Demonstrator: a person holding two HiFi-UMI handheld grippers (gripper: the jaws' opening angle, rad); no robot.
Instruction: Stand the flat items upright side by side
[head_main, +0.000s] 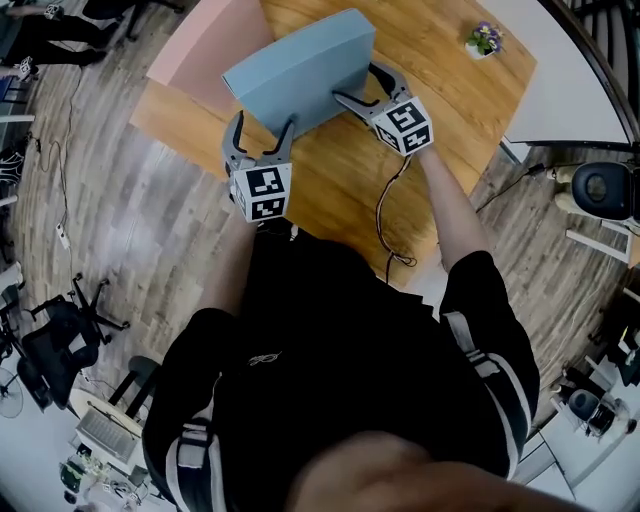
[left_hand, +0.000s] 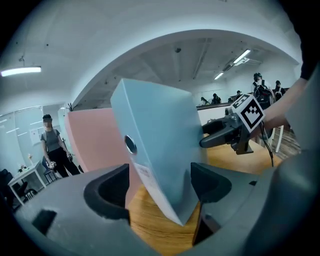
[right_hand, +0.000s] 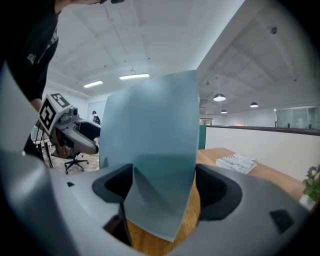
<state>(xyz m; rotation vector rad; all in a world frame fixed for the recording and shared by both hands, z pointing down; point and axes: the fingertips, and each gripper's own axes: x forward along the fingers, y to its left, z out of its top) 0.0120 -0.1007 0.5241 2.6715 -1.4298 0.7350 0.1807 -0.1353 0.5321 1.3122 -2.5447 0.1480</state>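
Left claw (head_main: 265, 124) and right claw (head_main: 358, 84) clamp blue binder (head_main: 300, 65) (tilted up).

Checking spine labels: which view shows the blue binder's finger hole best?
Left gripper view: the finger hole in the spine of the blue binder faces that camera. Head view shows only its broad cover; right gripper view only its opposite end, no hole.

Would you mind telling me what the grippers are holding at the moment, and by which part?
Both hold the blue binder, tilted above the table: the left gripper clamps its spine end, the right gripper the opposite end.
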